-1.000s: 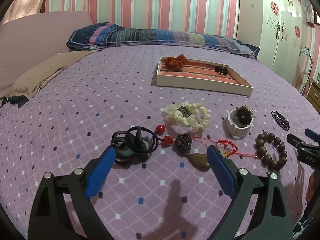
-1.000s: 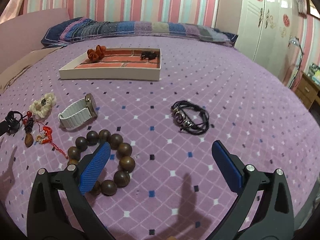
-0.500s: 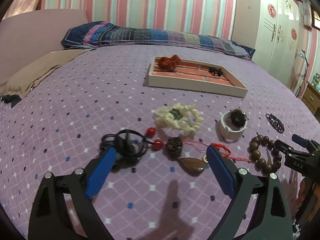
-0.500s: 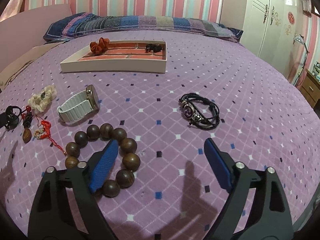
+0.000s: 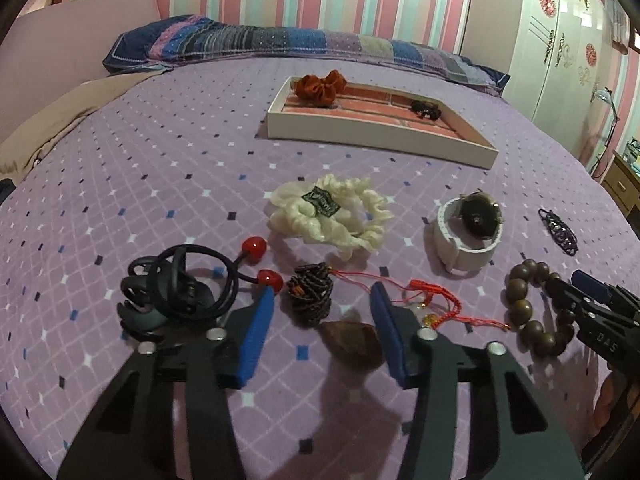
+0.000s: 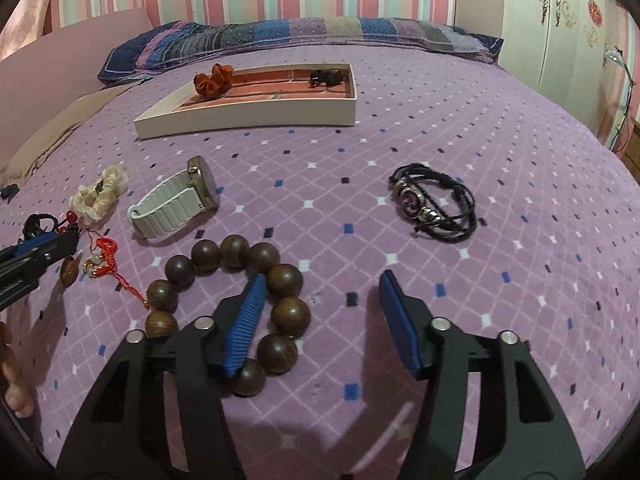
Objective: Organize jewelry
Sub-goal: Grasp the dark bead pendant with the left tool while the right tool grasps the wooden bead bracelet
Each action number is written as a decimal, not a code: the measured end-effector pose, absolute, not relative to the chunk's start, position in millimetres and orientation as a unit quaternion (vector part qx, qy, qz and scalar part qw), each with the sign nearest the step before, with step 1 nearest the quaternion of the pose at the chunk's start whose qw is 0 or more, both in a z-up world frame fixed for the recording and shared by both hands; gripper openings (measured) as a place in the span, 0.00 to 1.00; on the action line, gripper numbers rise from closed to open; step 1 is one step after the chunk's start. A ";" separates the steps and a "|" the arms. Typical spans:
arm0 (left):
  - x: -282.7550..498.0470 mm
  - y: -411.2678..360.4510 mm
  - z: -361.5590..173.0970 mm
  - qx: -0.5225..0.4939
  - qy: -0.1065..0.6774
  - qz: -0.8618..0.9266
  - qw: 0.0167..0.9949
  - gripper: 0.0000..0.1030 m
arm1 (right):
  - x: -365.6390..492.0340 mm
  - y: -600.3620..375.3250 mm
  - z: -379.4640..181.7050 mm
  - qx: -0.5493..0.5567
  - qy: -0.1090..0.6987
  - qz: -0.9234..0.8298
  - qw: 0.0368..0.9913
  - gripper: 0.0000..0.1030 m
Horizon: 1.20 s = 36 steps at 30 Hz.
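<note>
Jewelry lies on a purple bedspread. My left gripper (image 5: 322, 294) is open, its fingers on either side of a dark woven knot pendant (image 5: 311, 294) with a brown stone (image 5: 352, 340) and red cord (image 5: 424, 300). My right gripper (image 6: 320, 288) is open; its left finger lies inside a wooden bead bracelet (image 6: 240, 300), also in the left wrist view (image 5: 528, 308). A white watch (image 6: 176, 204), a cream scrunchie (image 5: 328, 212) and a black leather bracelet (image 6: 434, 208) lie nearby. The white tray (image 5: 372, 130) at the back holds a red scrunchie (image 5: 320, 84) and a small black piece (image 5: 426, 108).
A black hair tie with red beads (image 5: 180, 288) lies left of the left gripper. A striped pillow (image 5: 280, 44) lies at the bed's head. A white wardrobe (image 5: 560, 40) and a wooden nightstand (image 5: 624, 184) stand at the right.
Both grippers have moved forward and lower and narrowed their jaws. The left one now brackets the knot pendant. The right one's left finger now sits inside the bead bracelet.
</note>
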<state>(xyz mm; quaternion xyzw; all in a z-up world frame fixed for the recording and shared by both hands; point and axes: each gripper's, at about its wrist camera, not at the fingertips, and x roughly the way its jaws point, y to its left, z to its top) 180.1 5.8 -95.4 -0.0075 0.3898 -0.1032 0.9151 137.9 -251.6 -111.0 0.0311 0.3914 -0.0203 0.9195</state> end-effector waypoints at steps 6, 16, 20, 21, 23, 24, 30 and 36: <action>187.3 5.4 -101.8 -0.008 0.401 -0.103 0.910 0.31 | 142.5 -247.0 -111.6 0.035 0.395 -0.010 0.918 0.40; 196.1 -1.4 -109.2 0.012 0.400 -0.093 0.912 0.31 | 147.0 -241.5 -117.6 0.028 0.390 -0.009 0.920 0.34; 195.5 -0.7 -108.8 0.013 0.398 -0.094 0.912 0.28 | 146.7 -239.3 -119.3 0.024 0.384 -0.002 0.923 0.23; 195.8 0.2 -108.8 0.012 0.398 -0.094 0.912 0.26 | 145.8 -238.4 -119.1 0.022 0.383 -0.003 0.924 0.23; 194.7 -0.3 -107.9 0.014 0.397 -0.094 0.913 0.24 | 145.3 -238.3 -118.7 0.021 0.381 -0.002 0.924 0.23; 194.4 -0.1 -107.9 0.015 0.395 -0.093 0.914 0.24 | 144.4 -239.0 -118.4 0.023 0.379 -0.001 0.925 0.23; 188.0 -2.0 -105.2 0.025 0.387 -0.088 0.918 0.23 | 140.4 -241.6 -115.1 0.030 0.368 0.003 0.929 0.22; 176.5 -0.3 -90.4 0.026 0.368 -0.085 0.925 0.23 | 133.9 -243.9 -103.0 0.036 0.349 0.010 0.936 0.21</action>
